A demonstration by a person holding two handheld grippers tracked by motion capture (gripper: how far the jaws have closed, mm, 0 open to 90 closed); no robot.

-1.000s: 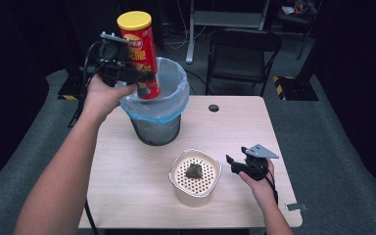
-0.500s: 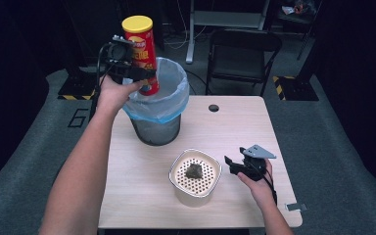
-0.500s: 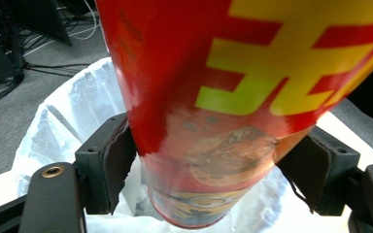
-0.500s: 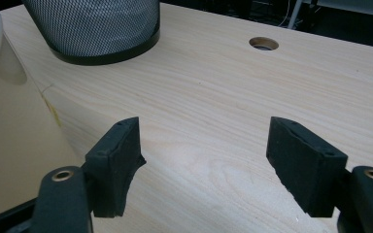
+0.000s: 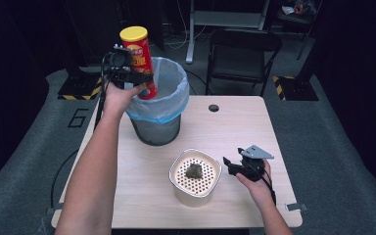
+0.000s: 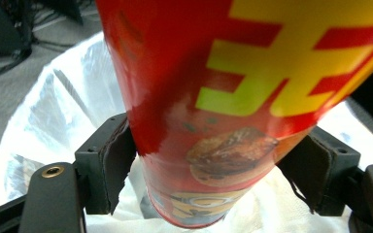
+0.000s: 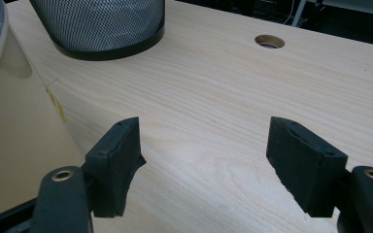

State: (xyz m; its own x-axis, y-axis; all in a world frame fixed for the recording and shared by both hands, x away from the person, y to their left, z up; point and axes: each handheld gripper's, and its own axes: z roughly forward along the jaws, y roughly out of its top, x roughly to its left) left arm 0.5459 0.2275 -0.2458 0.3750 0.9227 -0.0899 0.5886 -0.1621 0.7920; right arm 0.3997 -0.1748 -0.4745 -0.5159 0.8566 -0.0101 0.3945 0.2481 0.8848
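High view, nearest the person first: the right gripper (image 5: 231, 163) rests low over the tabletop (image 5: 254, 127) toward its near right corner, held in the right hand (image 5: 255, 183), its jaws standing apart with nothing between them. In the right gripper view the two black pads (image 7: 119, 162) sit well apart above bare pale wood, and the cream wall of the bowl (image 7: 14, 145) rises just to one side of them.

That cream bowl (image 5: 196, 193) stands just beside the gripper, near the near edge of the tabletop and about midway along it. A perforated insert lies in it, and a dark lump (image 5: 194, 171) sits on the insert.

Farther back, a round cable hole (image 5: 213, 107) lies near the far edge, around the middle. The black mesh bin (image 5: 156, 129) stands at the far left part of the tabletop, lined with a pale blue bag (image 5: 171, 100) folded over its rim.

Over the bin's left side the left gripper (image 5: 139, 78) is clamped on a red crisp tube (image 5: 139, 63) with a yellow lid. The tube is tilted, lid up and leaning to the left, its lower end down inside the mouth of the bag. In the left gripper view both pads (image 6: 118, 162) press against the crisp tube (image 6: 213, 97), with the white liner (image 6: 58, 111) spread below it.

A black folding chair (image 5: 242, 54) stands on the floor beyond the far edge.
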